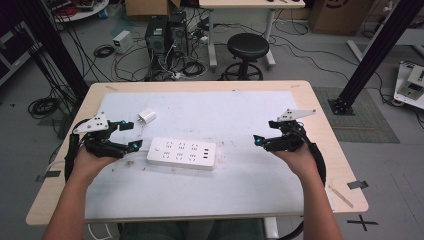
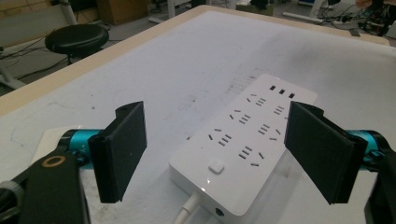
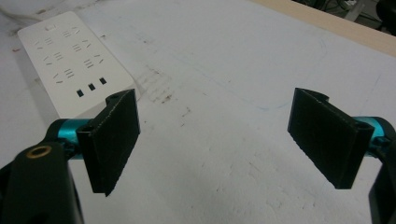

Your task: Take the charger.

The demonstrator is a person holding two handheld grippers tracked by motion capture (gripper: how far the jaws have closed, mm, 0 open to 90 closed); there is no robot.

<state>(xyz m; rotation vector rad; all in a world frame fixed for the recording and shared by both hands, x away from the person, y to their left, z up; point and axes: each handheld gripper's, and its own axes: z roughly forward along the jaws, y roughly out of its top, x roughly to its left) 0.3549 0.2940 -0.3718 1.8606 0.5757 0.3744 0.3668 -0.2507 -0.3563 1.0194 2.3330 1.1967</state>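
A white power strip [image 1: 181, 153] lies flat near the middle of the white mat, with several sockets, three USB ports and a push button. My left gripper [image 1: 131, 135] hovers just left of the strip, jaws wide open, nothing between them. In the left gripper view the power strip [image 2: 245, 137] lies just beyond the open left gripper [image 2: 224, 154], its cable leaving toward the camera. My right gripper [image 1: 264, 132] is open, well to the right of the strip, over bare mat. The right gripper view shows the power strip [image 3: 74, 56] at upper left, beyond the open right gripper [image 3: 215, 140]. A small white plug adapter [image 1: 146, 116] rests behind the left gripper.
The white mat [image 1: 225, 112] covers most of a light wooden table [image 1: 325, 125]. A black stool [image 1: 247, 47], computer towers [image 1: 157, 32] and tangled cables stand on the floor beyond the far edge. Black frame posts [image 1: 375, 50] rise at both sides.
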